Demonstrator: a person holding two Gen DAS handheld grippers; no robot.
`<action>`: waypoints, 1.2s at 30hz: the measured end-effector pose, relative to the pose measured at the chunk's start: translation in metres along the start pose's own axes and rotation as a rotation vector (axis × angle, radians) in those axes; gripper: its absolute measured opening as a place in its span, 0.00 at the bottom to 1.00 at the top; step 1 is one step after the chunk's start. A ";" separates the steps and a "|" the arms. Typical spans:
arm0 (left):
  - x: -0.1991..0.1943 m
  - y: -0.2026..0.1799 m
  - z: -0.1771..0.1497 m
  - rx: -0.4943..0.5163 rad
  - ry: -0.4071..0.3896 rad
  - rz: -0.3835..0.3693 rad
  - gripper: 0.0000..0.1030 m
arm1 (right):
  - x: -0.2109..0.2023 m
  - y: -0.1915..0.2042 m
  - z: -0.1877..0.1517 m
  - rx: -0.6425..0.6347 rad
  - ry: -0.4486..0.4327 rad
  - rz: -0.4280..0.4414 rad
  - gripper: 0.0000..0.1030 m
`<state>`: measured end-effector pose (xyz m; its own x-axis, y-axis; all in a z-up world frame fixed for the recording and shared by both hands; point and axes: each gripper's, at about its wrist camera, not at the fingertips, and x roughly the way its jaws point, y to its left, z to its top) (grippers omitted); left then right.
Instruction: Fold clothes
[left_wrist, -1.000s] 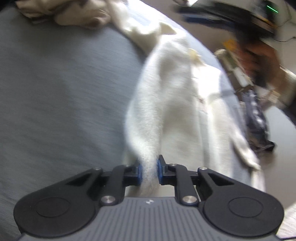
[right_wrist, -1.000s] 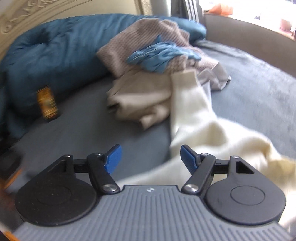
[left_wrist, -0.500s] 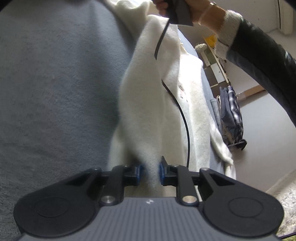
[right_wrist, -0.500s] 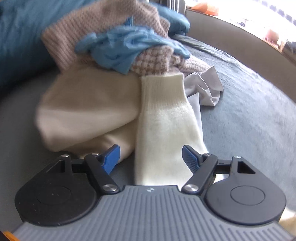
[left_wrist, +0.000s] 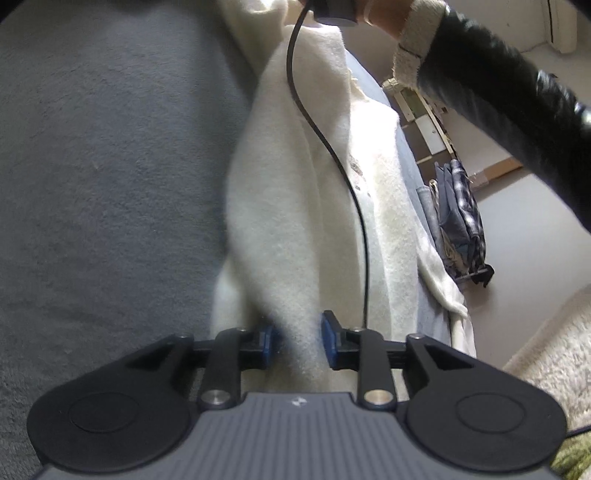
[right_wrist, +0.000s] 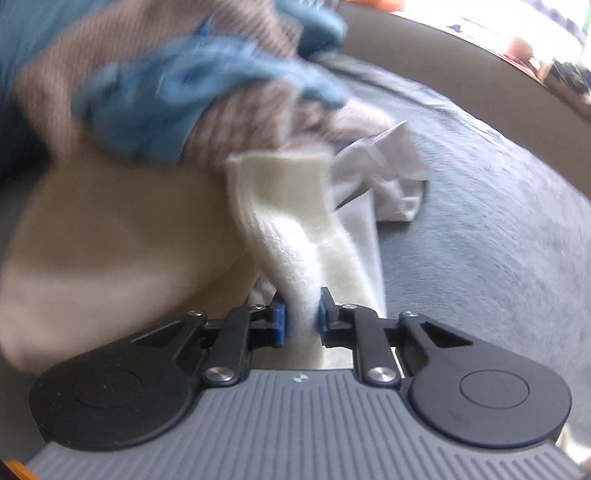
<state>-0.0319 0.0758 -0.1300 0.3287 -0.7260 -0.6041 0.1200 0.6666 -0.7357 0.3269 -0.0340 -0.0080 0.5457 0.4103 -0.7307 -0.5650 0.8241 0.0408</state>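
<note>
A grey, soft-napped bed cover fills the left wrist view. Past its right edge the floor drops away, with a pale rug at the lower right and a heap of dark checked clothes against a wall. In the right wrist view a padded headboard curves along the far edge of the bed.

The cream fleece garment is thick, fuzzy and off-white. It lies along the right edge of the bed, its long axis running from the left gripper away toward the far end. The left gripper's jaws are opening with a fold of the fleece between the blue pads. At the top, a hand in a black sleeve is at the garment's far end, a black cable trailing over it.

The right gripper is closing on a narrow ribbed-ended part of the garment; the pads press it. That end points toward a pile of clothes, pink knit and blue, near the headboard, with a beige piece at the left.
</note>
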 end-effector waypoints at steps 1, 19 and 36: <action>0.000 -0.001 -0.001 0.007 0.000 -0.004 0.33 | -0.015 -0.013 -0.001 0.079 -0.048 0.047 0.13; -0.040 0.031 -0.021 -0.194 -0.093 0.099 0.57 | -0.111 0.076 0.101 0.077 -0.607 0.675 0.13; -0.055 0.051 -0.021 -0.169 -0.067 0.056 0.63 | -0.129 0.052 0.079 0.053 -0.406 0.584 0.66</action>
<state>-0.0638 0.1457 -0.1411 0.3928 -0.6715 -0.6283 -0.0578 0.6638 -0.7456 0.2756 -0.0135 0.1423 0.3564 0.8949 -0.2685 -0.8100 0.4392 0.3886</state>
